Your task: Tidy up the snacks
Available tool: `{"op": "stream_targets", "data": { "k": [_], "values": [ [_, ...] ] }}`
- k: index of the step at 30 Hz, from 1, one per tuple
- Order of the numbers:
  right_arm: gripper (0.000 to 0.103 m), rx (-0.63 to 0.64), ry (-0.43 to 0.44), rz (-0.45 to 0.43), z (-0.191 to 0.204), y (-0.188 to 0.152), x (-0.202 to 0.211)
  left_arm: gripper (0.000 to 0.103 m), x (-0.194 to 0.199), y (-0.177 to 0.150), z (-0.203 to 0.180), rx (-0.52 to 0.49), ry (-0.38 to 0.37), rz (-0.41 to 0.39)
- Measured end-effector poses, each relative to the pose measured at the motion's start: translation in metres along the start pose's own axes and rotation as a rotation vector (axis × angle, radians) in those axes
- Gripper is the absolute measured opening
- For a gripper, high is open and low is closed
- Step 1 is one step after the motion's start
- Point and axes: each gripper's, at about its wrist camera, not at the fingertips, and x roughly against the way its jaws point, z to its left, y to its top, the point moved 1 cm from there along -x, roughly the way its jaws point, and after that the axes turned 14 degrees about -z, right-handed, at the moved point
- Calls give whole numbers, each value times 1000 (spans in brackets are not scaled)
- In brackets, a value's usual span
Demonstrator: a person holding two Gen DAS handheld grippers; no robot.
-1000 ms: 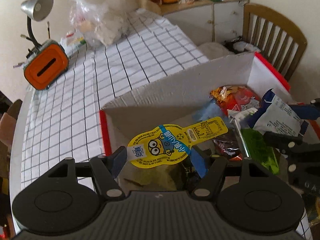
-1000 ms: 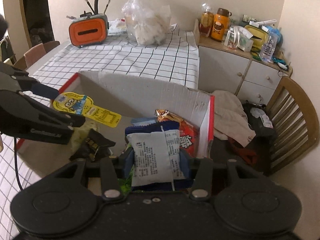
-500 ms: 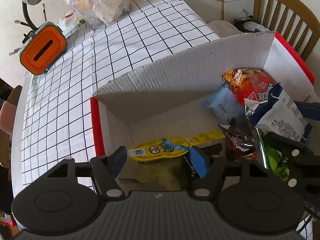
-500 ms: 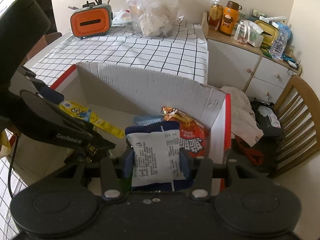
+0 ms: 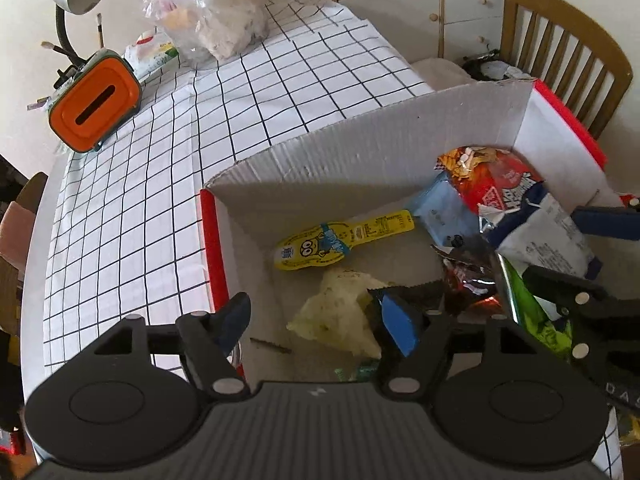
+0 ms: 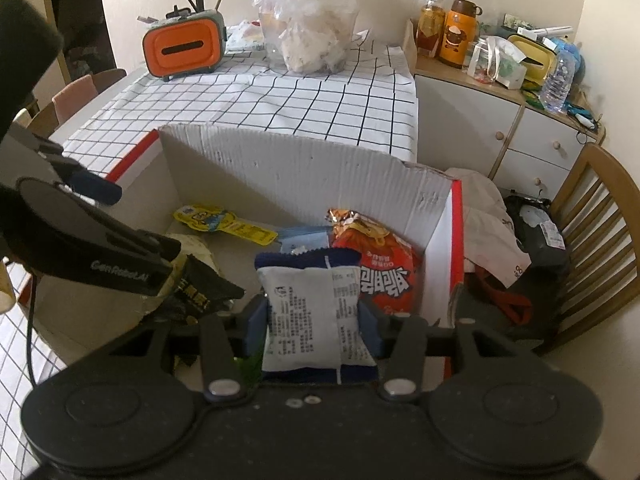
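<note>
Corrugated cardboard box [image 5: 360, 152] holds crinkled foil packets; left gripper [image 5: 316, 322] spread wide, empty; right gripper [image 6: 312, 318] pinches pillow-shaped white packet [image 6: 312, 312].

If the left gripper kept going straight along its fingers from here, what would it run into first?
Most likely the pale crumpled wrapper on the cardboard box floor, which lies between the open fingers of the left gripper. Beyond it lies the yellow Minions snack. Depth is hard to judge in this fisheye view.
</note>
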Motion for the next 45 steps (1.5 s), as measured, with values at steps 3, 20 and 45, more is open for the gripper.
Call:
{"op": "stream_targets", "data": {
  "k": [3,20,45],
  "values": [
    [58,-8,7,-22,2,2,9,77,10,-3,0,-6,-5,-25],
    [89,-91,9,-152,9,13,75,84,83,-15,22,70,-98,-190],
    [103,-158,10,-308,55,5,141,94,158,-69,67,199,-151,-361]
  ]
}}
